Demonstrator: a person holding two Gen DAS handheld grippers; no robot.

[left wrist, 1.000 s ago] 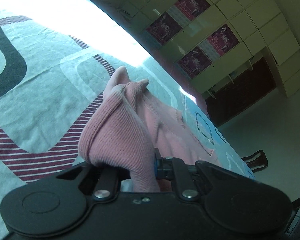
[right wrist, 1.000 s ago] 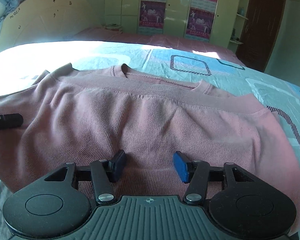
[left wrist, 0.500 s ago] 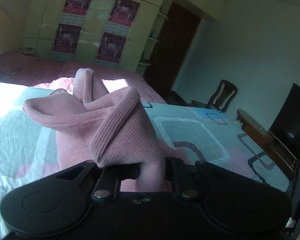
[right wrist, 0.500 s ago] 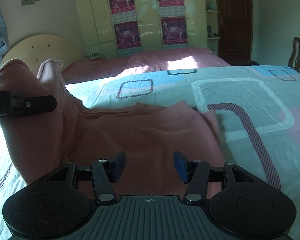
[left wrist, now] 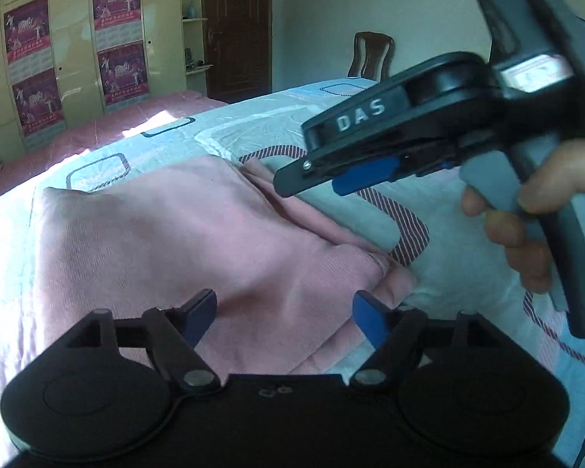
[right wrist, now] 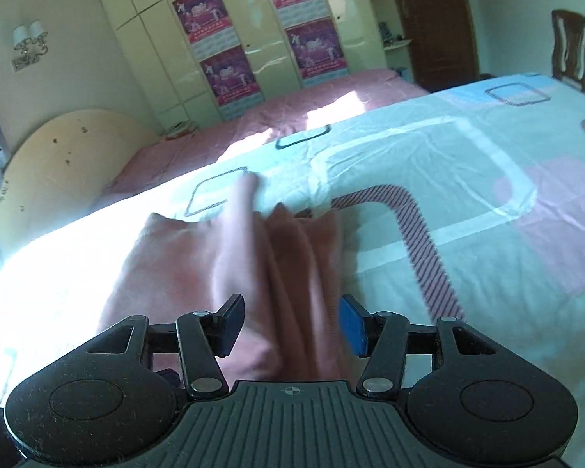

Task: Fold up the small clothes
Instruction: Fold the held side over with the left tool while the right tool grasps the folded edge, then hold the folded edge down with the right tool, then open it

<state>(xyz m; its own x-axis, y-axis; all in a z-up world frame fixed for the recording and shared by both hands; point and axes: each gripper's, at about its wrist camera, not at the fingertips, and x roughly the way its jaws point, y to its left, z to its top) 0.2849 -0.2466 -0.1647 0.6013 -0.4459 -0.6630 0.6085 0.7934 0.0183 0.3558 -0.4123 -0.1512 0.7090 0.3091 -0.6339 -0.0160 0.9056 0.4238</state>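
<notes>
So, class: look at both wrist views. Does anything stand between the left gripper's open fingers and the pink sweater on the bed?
Nothing visible does. The left gripper, jaws just opened with nothing pinched, sits directly over the pink sweater. The right gripper is off to the side above the bedsheet, not in the way.

Home bedroom: patterned bed point(right wrist: 468, 202), rounded headboard point(right wrist: 58, 160), postered wardrobe point(right wrist: 230, 39), probably wooden chair point(left wrist: 371, 54).

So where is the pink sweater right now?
The pink sweater lies folded on the patterned bedsheet, just ahead of the open left claw and below the right claw.
</notes>
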